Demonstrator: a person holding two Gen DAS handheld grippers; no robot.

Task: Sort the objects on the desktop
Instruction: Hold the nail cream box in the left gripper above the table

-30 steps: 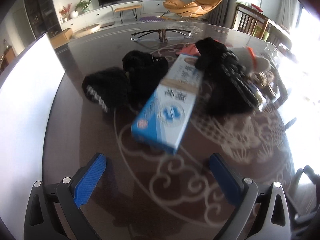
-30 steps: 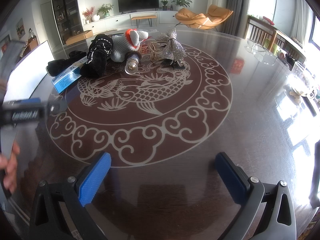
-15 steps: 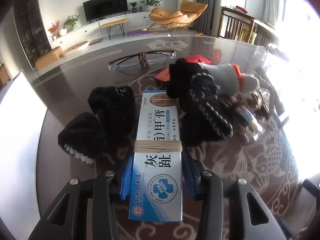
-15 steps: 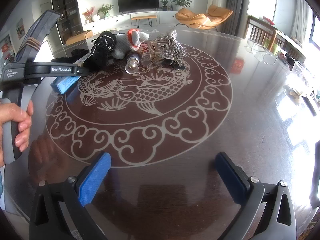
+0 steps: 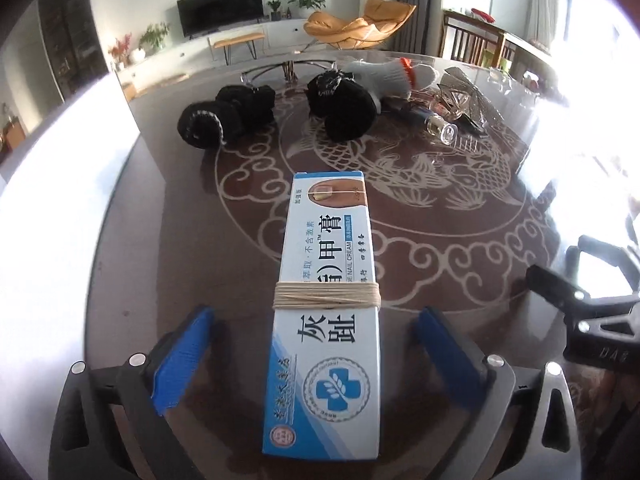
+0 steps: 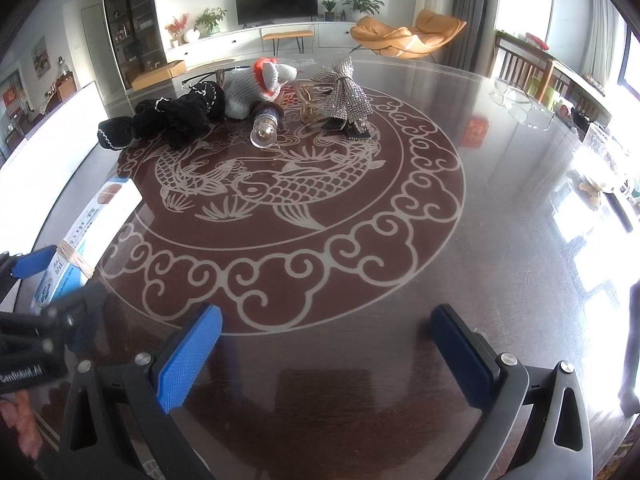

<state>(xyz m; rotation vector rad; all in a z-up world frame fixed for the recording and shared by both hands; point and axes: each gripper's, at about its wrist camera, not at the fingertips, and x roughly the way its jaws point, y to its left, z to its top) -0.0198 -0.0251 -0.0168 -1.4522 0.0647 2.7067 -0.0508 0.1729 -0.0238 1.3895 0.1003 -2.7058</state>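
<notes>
A blue-and-white nail cream box [image 5: 324,304], bound with a rubber band, lies flat on the glass table [image 5: 192,264] near its left edge. My left gripper [image 5: 316,312] straddles the box. Its jaws are opening, and both blue pads [image 5: 184,356] stand well clear of the box's sides. The right wrist view shows the same box [image 6: 86,236] at the far left. My right gripper [image 6: 326,316] hangs open over bare table, with nothing between its fingers.
At the far side lie black knitted gloves [image 5: 224,120], another black bundle [image 5: 344,108], a white glove with an orange band [image 6: 260,84], a light bulb [image 6: 264,128] and a glittery bow [image 6: 344,96]. Glasses [image 6: 520,108] and a red packet [image 6: 476,132] sit far right.
Half a second ago my left gripper was shut on the box beside the black gloves. It has since brought the box toward the table's near left and let go, jaws wide. The right gripper kept still.
</notes>
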